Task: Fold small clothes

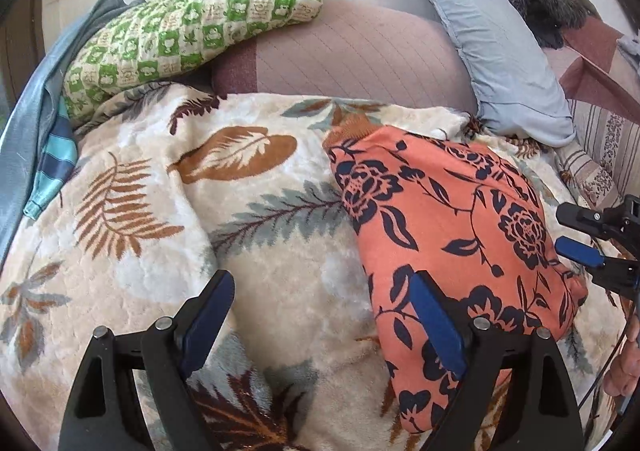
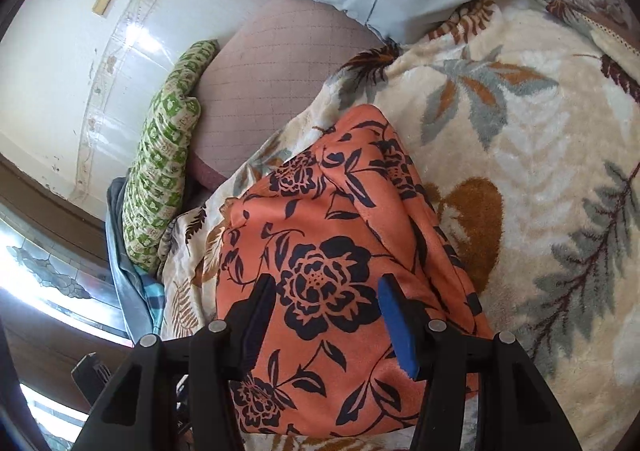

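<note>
1. Garment (image 1: 452,219), orange with dark flowers, lies folded on the bed blanket (image 1: 280,291).
2. My left tool (image 1: 322,315) and right tool (image 2: 326,315) are released, holding nothing.
3. I think the soft blanket can bunch and spoil the fold.

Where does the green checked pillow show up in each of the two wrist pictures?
Left wrist view: the green checked pillow lies upper left, beyond the leaf blanket.
Right wrist view: the pillow runs up the left of centre, by the wall.
Shared landmark: the orange floral garment, right of the pillow in both views.
</note>
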The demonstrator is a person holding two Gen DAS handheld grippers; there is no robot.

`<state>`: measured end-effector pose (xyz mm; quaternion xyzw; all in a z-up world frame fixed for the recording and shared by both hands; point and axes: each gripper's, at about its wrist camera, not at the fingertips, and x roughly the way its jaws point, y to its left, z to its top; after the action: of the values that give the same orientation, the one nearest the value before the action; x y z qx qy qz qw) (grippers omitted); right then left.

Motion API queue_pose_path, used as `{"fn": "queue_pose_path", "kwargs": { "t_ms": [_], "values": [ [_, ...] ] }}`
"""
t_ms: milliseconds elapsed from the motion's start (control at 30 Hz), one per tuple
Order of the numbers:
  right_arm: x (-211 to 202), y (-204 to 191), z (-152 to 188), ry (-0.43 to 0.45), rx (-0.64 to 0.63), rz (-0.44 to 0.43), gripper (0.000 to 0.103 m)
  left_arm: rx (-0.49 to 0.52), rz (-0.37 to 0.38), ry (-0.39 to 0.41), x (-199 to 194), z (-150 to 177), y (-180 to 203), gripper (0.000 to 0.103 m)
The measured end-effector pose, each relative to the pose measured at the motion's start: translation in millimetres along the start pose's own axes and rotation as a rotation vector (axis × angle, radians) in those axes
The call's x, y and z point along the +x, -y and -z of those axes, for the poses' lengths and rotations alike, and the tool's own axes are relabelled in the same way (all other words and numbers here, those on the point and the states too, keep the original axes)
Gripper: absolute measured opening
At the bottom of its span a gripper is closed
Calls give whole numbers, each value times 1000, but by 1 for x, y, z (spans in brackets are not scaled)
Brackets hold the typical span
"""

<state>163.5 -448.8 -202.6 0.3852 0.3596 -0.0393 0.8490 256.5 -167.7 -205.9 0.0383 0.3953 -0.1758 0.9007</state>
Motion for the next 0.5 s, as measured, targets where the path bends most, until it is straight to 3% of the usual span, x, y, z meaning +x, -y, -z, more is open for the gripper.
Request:
{"fn": "queue_pose_path", "kwargs": {
  "t_ms": [267,500],
  "values": [
    [18,-15,9,-45,-23,-7,57,4,-140,43,-2,-11,-19,90],
    [45,-12,15,-116,-53,56,57,-9,-179,56,-3,-13,-28,90]
  ]
}}
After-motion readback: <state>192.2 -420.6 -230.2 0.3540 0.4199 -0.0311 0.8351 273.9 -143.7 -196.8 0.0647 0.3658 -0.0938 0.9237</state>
